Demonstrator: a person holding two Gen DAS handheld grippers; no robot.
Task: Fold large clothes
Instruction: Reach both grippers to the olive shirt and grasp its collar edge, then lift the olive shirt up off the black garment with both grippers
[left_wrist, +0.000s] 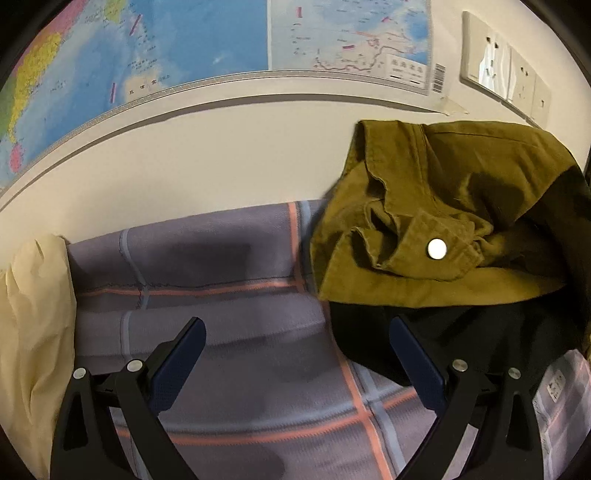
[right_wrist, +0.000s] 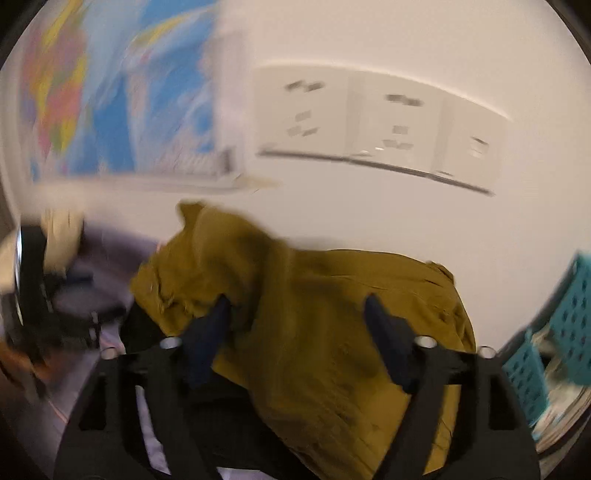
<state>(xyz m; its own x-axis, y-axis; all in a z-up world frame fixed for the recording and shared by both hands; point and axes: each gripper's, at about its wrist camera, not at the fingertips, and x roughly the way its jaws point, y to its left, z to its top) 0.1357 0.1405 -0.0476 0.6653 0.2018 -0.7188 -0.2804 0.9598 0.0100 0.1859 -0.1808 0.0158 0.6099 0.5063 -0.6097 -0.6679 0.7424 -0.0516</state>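
Observation:
An olive-green jacket (left_wrist: 439, 221) with a white snap button lies crumpled on a dark garment (left_wrist: 373, 339) at the right of the bed. My left gripper (left_wrist: 295, 332) is open and empty, to the left of and below the jacket, over the grey plaid sheet (left_wrist: 221, 266). In the blurred right wrist view the jacket (right_wrist: 314, 314) fills the middle. My right gripper (right_wrist: 297, 314) is open right over the jacket, with cloth between the fingers but not pinched. The left gripper (right_wrist: 70, 291) shows at the far left.
A cream cloth (left_wrist: 37, 314) lies at the left edge of the bed. A wall map (left_wrist: 147, 55) and wall sockets (left_wrist: 506, 70) are behind the bed. A teal perforated basket (right_wrist: 561, 332) stands at the right. A clear bag with labels (left_wrist: 561, 391) lies at the lower right.

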